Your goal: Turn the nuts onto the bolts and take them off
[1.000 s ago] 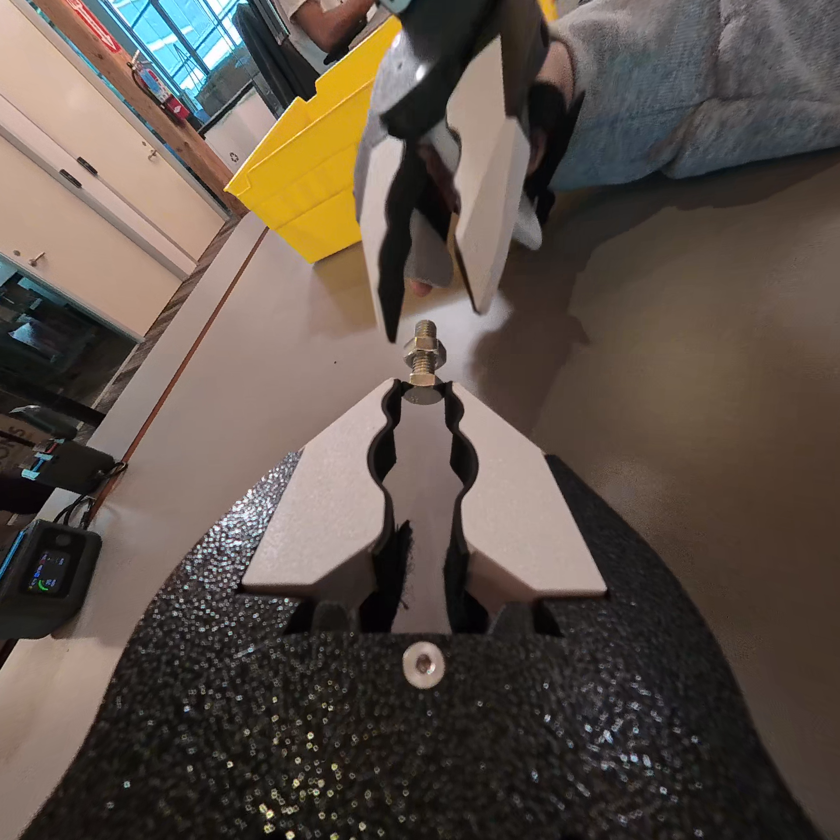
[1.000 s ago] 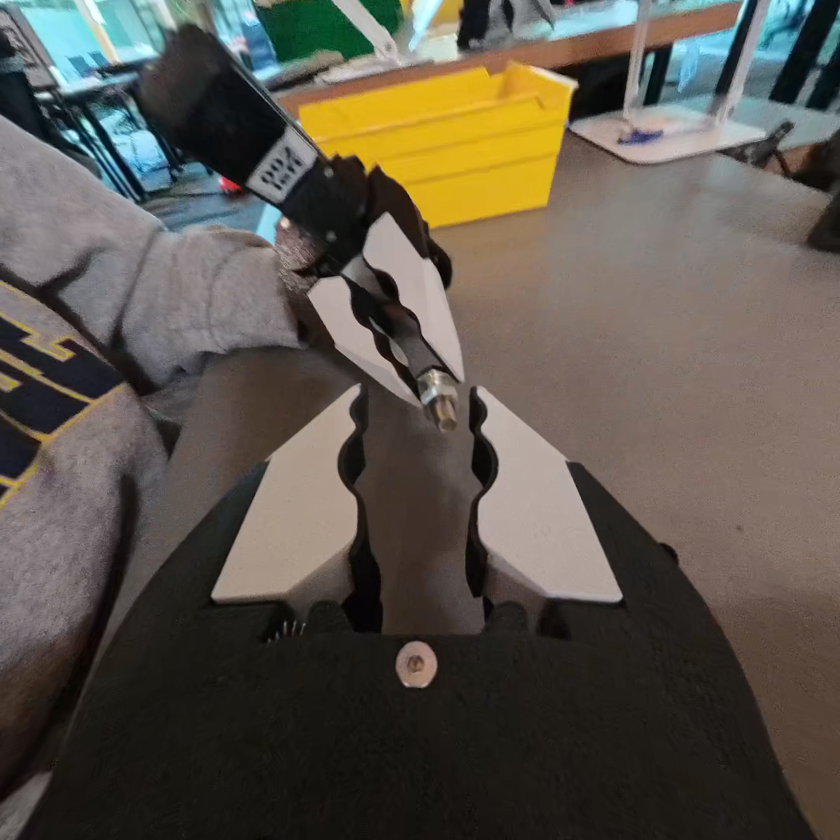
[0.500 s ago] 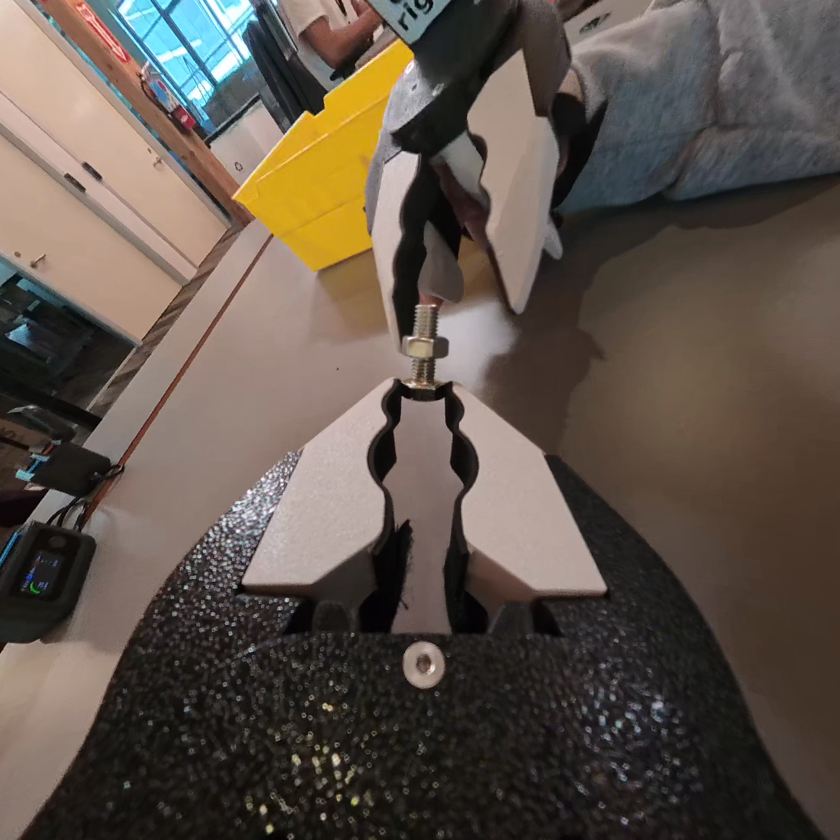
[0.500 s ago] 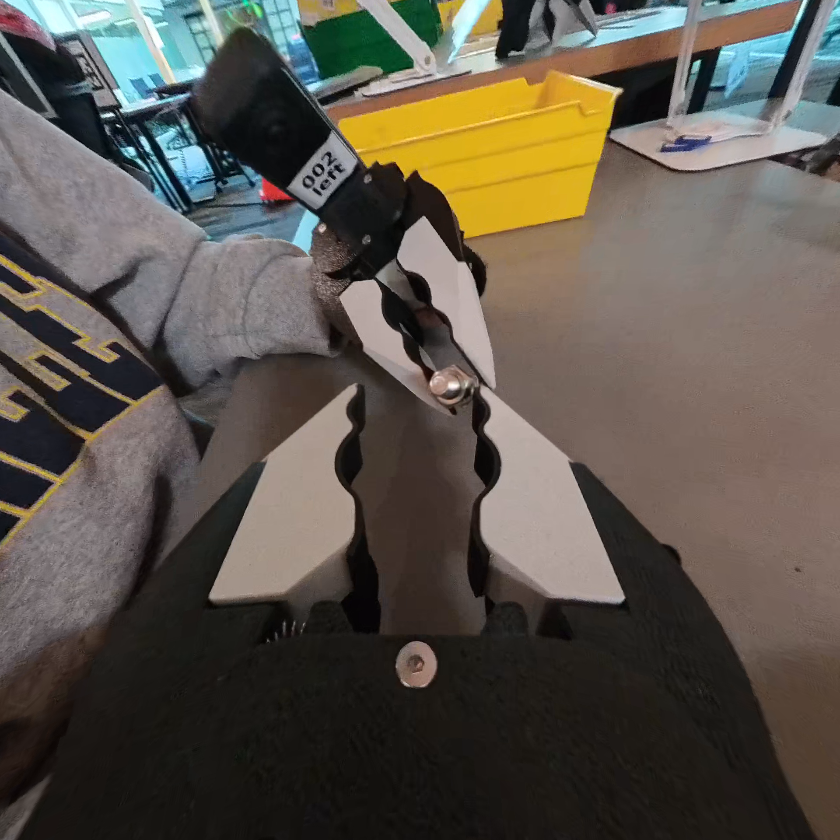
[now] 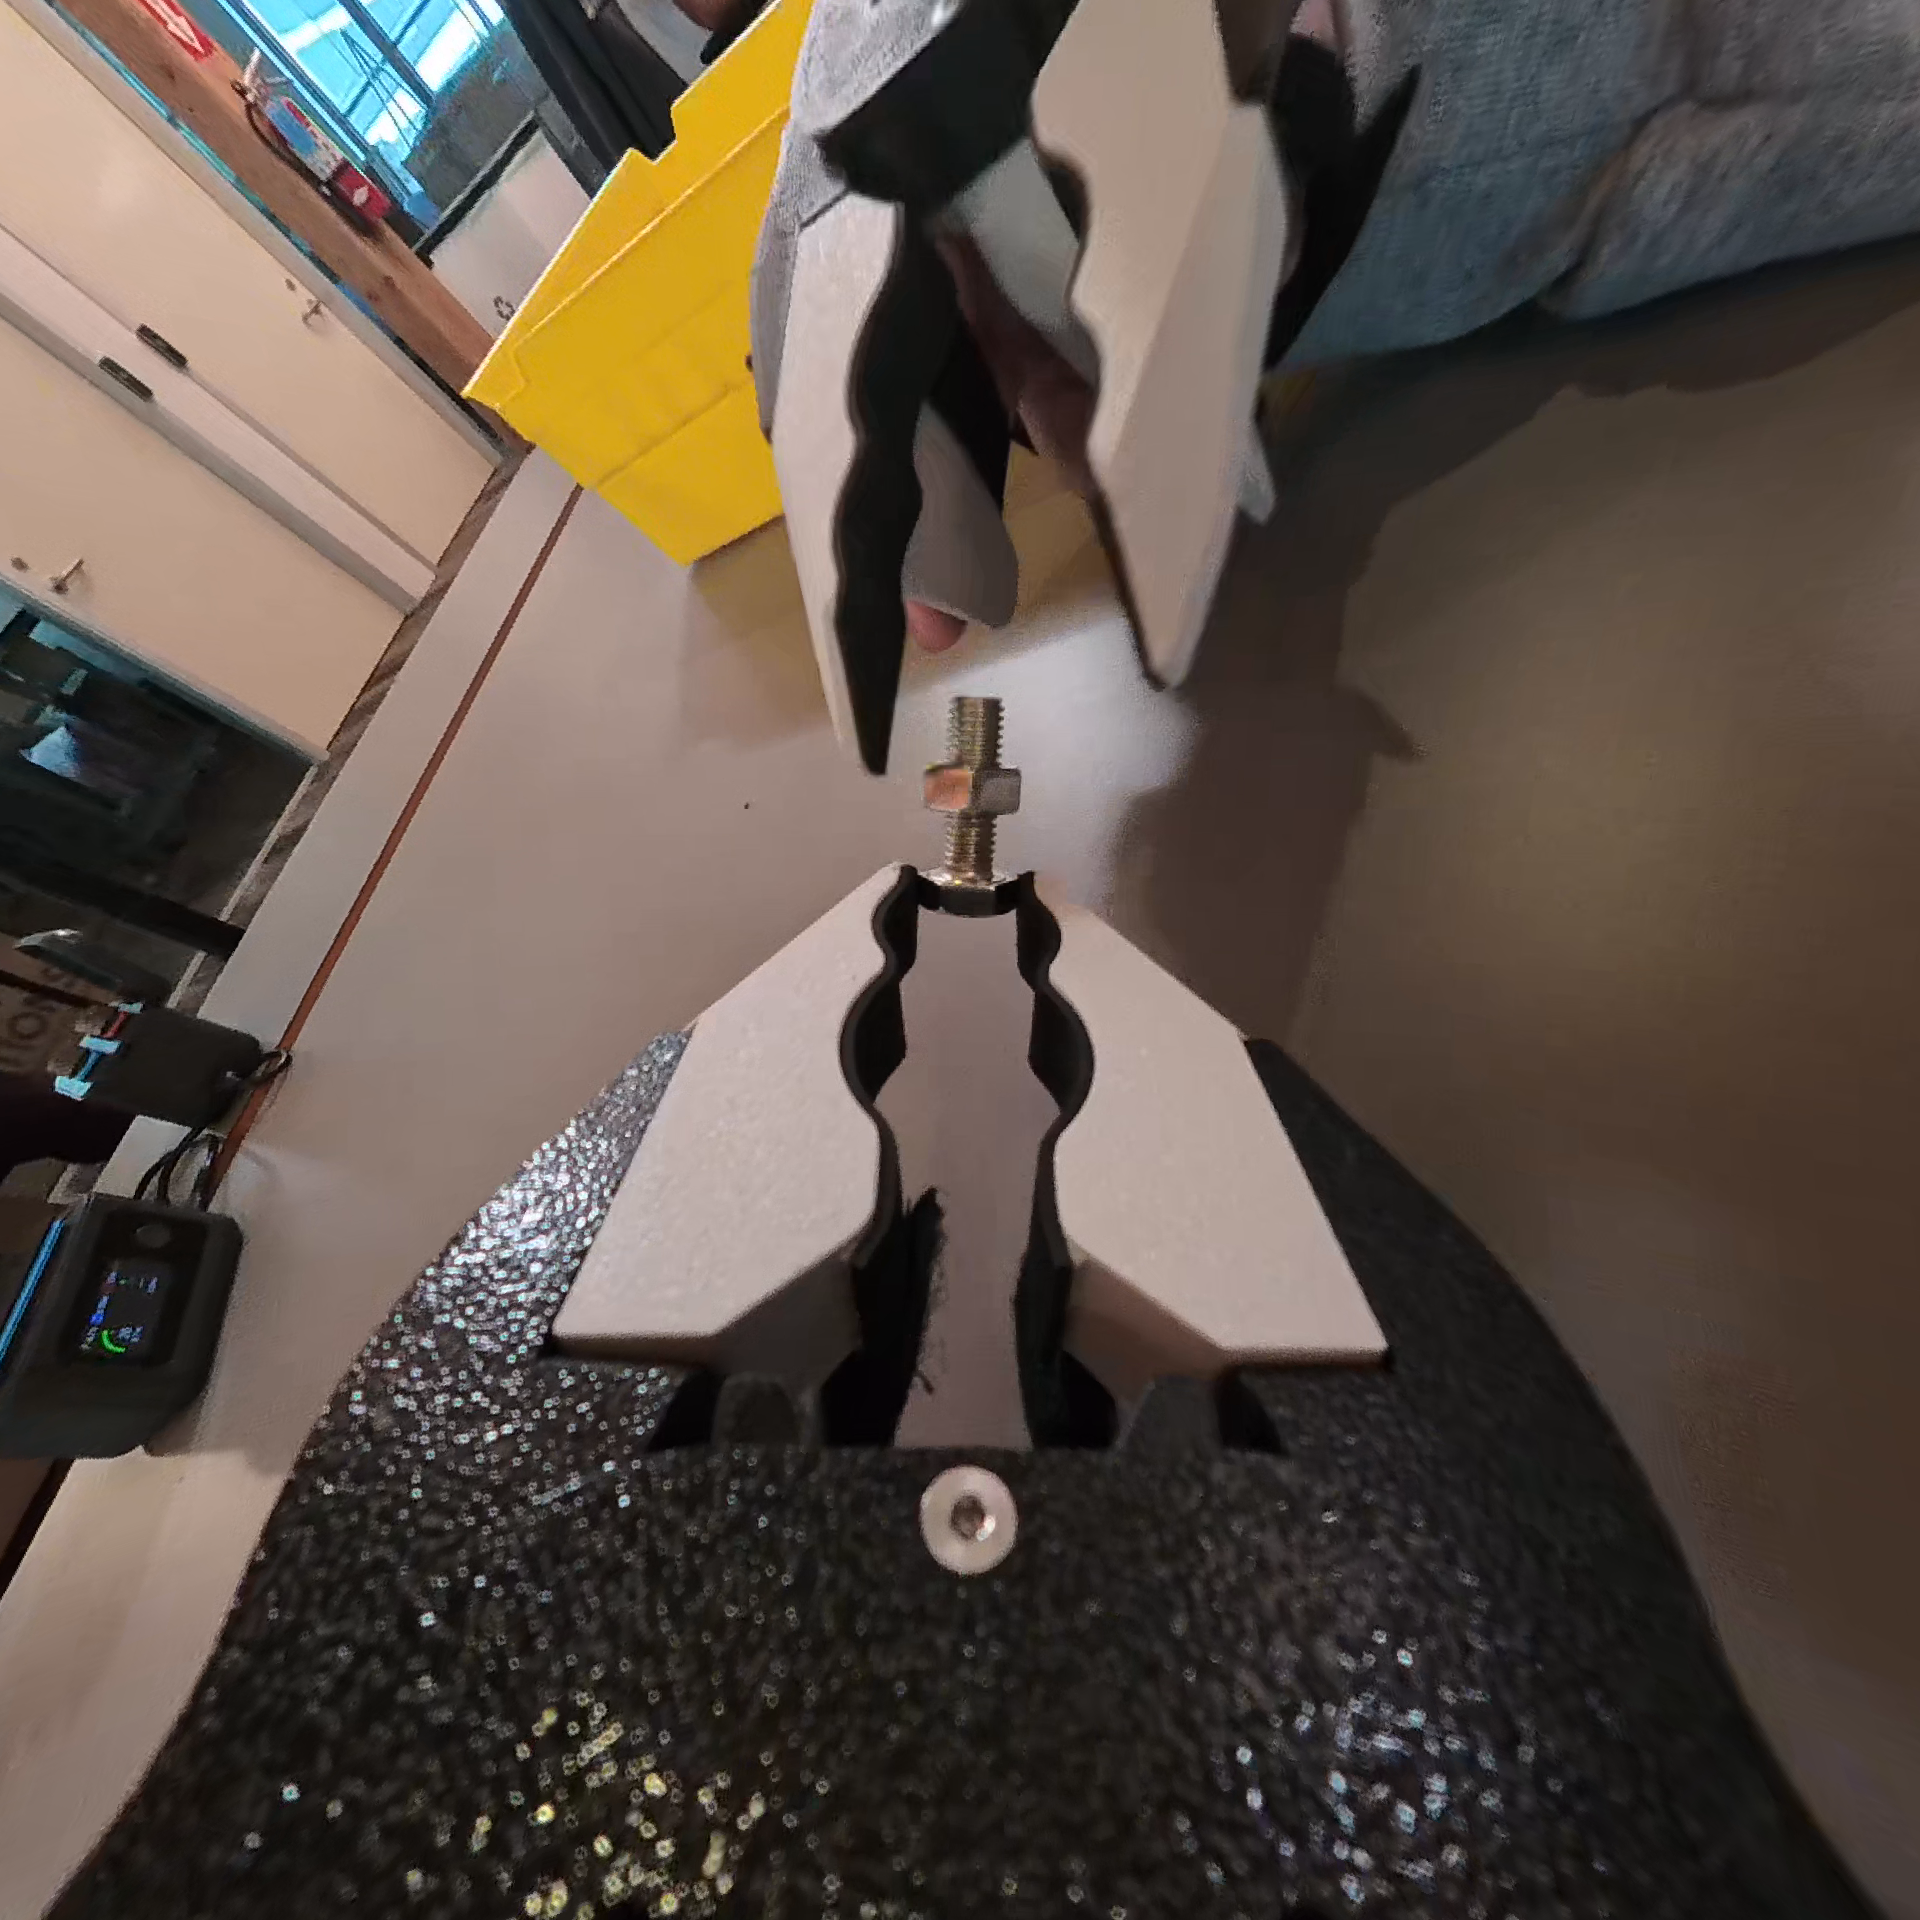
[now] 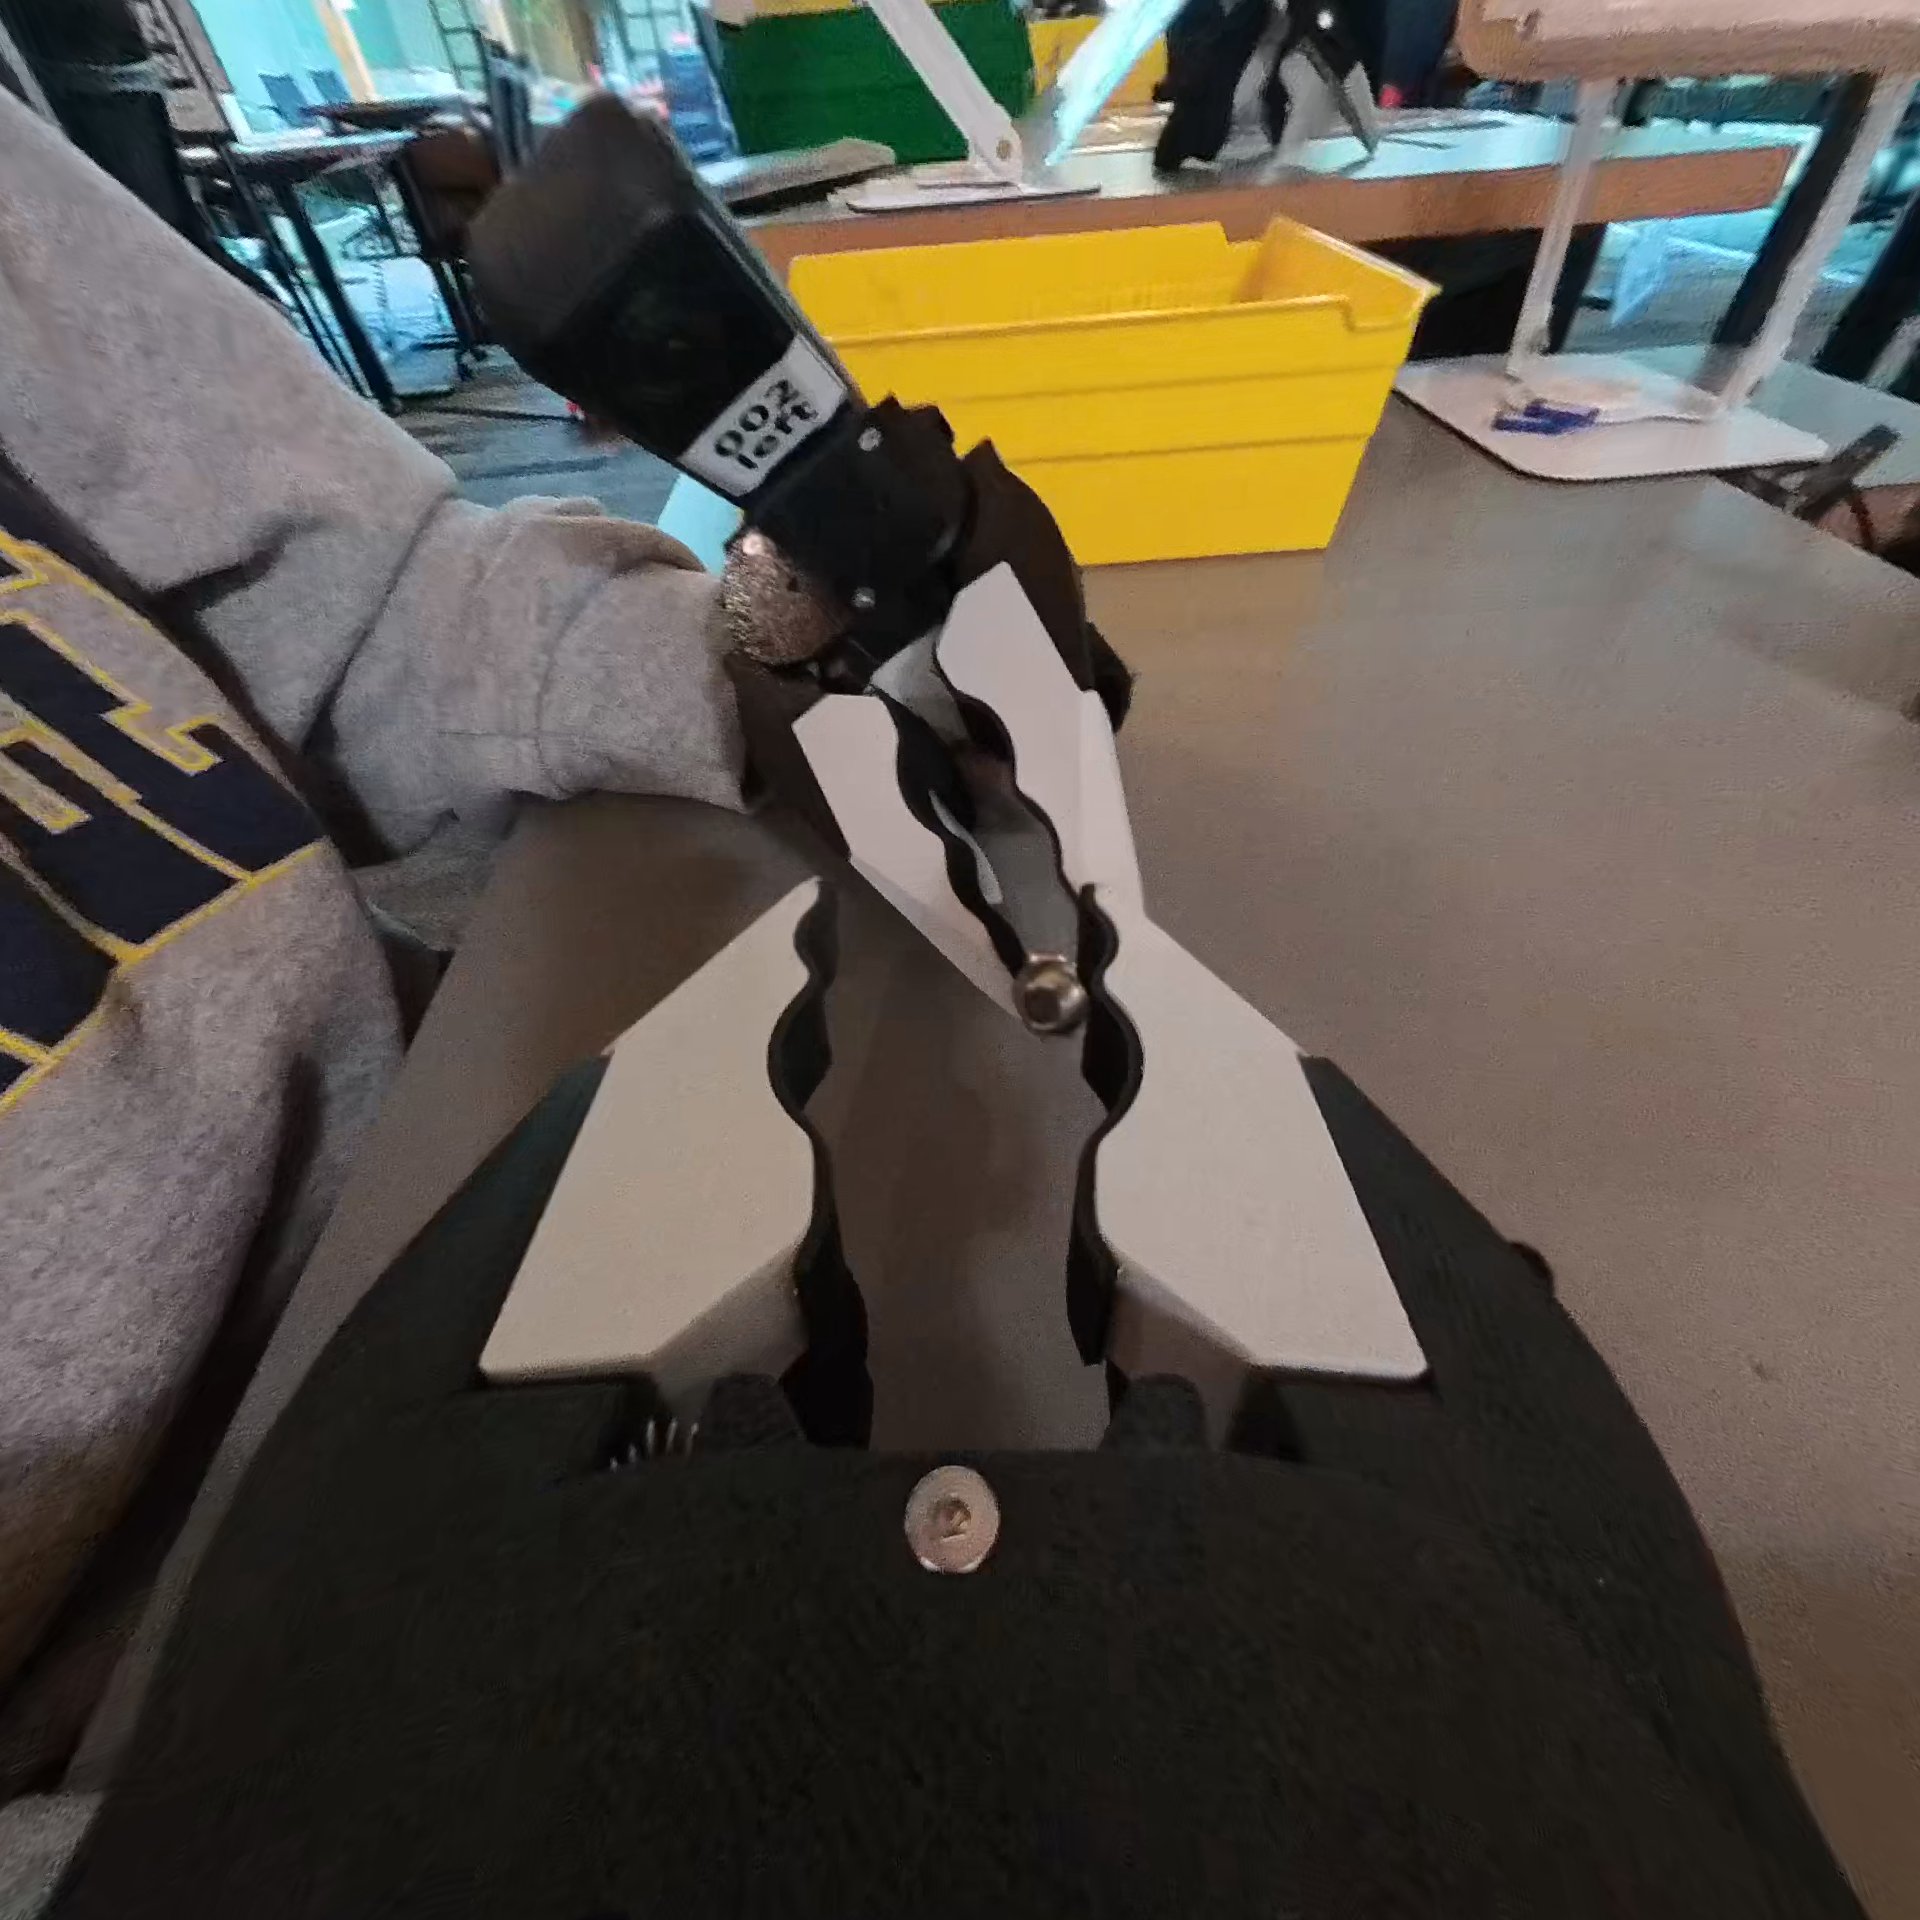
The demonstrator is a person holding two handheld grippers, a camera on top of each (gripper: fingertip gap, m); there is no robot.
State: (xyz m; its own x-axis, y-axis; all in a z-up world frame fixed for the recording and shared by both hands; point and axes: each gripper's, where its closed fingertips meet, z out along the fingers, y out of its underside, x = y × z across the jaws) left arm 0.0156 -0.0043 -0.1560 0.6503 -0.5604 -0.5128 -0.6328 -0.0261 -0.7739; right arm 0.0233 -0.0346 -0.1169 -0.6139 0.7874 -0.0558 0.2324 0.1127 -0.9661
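My left gripper [image 5: 966, 885] is shut on the head of a silver bolt [image 5: 971, 842], whose threaded shaft points away from it. A hex nut [image 5: 972, 787] sits partway along the shaft. My right gripper [image 5: 1013, 717] hangs over the bolt's free end, open and empty, with one fingertip [image 5: 871, 743] just left of the nut. In the right wrist view my right gripper [image 6: 956, 904] is open. The left gripper [image 6: 1039, 961] holds the bolt [image 6: 1051, 1000] end-on, close to my right finger's inner pad [image 6: 1101, 997].
A yellow bin [image 5: 644, 364] stands on the grey table [image 5: 1558, 935] behind the grippers, also in the right wrist view [image 6: 1122, 416]. A dark device with a small screen [image 5: 114, 1330] lies at the table's left edge. Grey sleeves [image 6: 468, 644] flank the grippers. About 5 cm separates my left fingertips from my right.
The right gripper has come closer over the bolt's free end. The bolt has swung to point straight at the right wrist camera, near its right finger. The left gripper kept its hold.
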